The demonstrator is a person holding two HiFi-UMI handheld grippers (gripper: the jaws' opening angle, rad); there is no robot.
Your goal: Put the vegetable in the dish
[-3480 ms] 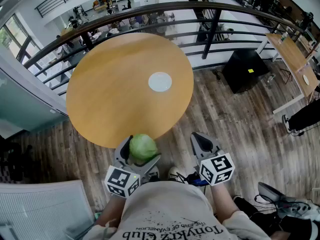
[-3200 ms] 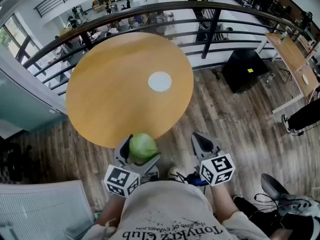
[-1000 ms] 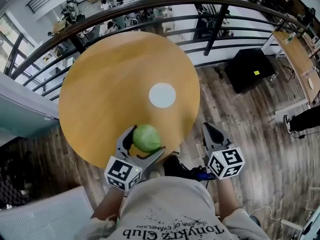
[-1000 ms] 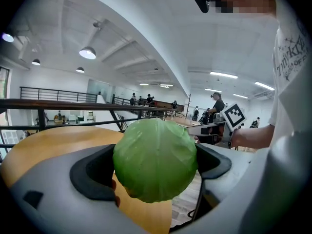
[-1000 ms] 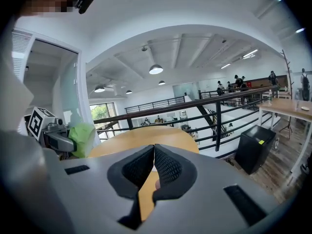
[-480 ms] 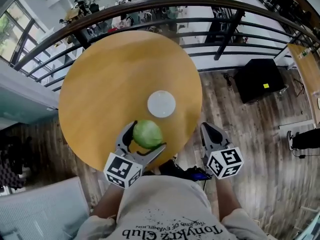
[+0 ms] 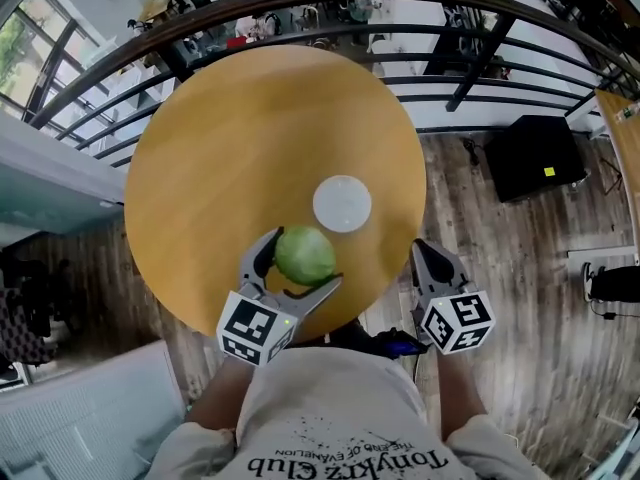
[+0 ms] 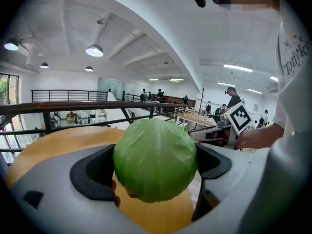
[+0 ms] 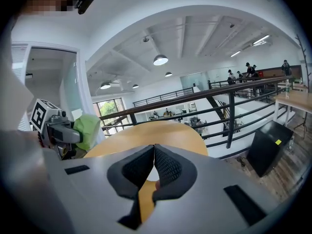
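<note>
The vegetable, a round green cabbage, is clamped between the jaws of the left gripper and is held above the near part of the round wooden table. The white dish is seen just beyond it, slightly to the right. The right gripper is held off the table's near edge, its jaws pressed together with nothing between them

A round wooden bench stood on a plank floor. A dark metal railing curved round its far side from left to right. At the right, near the railing, a black box sat on the floor. Lit round ceiling lamps hung overhead.
</note>
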